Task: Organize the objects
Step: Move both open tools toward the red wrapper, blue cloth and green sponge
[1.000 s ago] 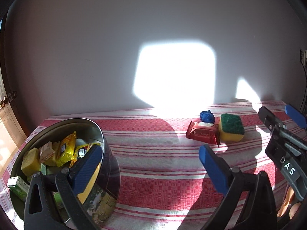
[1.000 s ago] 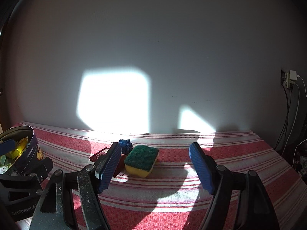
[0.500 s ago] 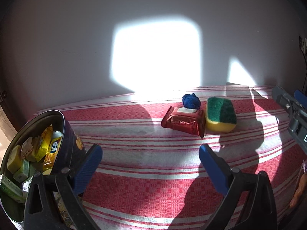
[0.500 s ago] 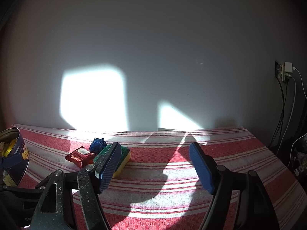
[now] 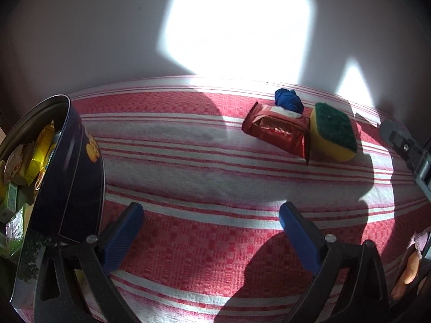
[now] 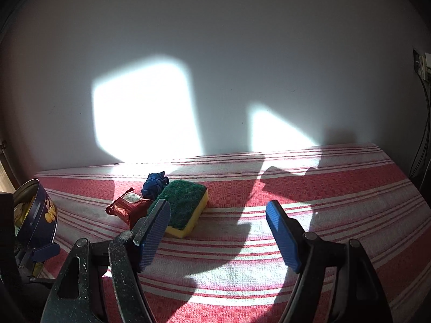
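A red-and-white striped woven tablecloth (image 5: 204,161) carries everything. On it, a round dark-blue tin (image 5: 78,172) stuffed with packets stands well left of the yellow sponge with green scouring top (image 5: 332,134). Touching that sponge are a red foil packet (image 5: 277,132) and a crumpled blue cloth (image 5: 288,101). The left gripper (image 5: 208,238) and right gripper (image 6: 218,231) both gape, empty.

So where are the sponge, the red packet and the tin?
sponge (image 5: 332,127): left wrist view, on its green top.
red packet (image 5: 277,132): left wrist view, on its shiny face.
tin (image 5: 78,177): left wrist view, on its dark outer wall.
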The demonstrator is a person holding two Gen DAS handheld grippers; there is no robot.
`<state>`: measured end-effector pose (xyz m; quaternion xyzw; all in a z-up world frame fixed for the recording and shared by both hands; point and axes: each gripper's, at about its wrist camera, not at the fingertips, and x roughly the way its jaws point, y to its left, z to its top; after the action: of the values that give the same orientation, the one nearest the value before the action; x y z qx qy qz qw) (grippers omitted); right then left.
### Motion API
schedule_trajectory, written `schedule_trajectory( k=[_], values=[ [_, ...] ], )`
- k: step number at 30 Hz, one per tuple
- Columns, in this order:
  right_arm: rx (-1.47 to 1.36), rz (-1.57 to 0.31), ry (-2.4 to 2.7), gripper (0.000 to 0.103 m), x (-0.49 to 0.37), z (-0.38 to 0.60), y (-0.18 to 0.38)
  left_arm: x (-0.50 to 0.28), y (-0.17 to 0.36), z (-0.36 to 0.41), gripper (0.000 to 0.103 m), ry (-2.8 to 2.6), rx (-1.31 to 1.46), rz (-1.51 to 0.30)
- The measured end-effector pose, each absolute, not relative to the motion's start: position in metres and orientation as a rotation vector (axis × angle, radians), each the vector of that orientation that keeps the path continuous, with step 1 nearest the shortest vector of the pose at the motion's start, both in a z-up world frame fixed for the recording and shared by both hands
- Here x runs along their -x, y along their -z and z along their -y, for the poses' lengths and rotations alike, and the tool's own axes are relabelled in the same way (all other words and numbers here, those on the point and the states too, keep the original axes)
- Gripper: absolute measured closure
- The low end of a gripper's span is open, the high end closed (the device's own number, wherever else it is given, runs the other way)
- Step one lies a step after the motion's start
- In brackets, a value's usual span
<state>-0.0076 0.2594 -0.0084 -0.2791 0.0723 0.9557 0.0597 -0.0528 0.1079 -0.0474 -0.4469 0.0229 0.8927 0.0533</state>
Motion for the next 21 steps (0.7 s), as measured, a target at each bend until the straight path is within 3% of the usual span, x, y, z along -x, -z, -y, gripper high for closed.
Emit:
schedule_trajectory(
  k=[14, 21],
  values=[
    [1.166, -0.563, -2.817, 0.028, 0.074, -0.258, 0.042, 0.053, 0.050, -0.107, 0.000, -2.700, 1.390, -0.053],
    [1.186, -0.581, -2.844, 0.028, 0.071, -0.256, 0.041, 0.032, 0.046, -0.091, 0.002, -2.731, 1.399, 0.057]
  ],
)
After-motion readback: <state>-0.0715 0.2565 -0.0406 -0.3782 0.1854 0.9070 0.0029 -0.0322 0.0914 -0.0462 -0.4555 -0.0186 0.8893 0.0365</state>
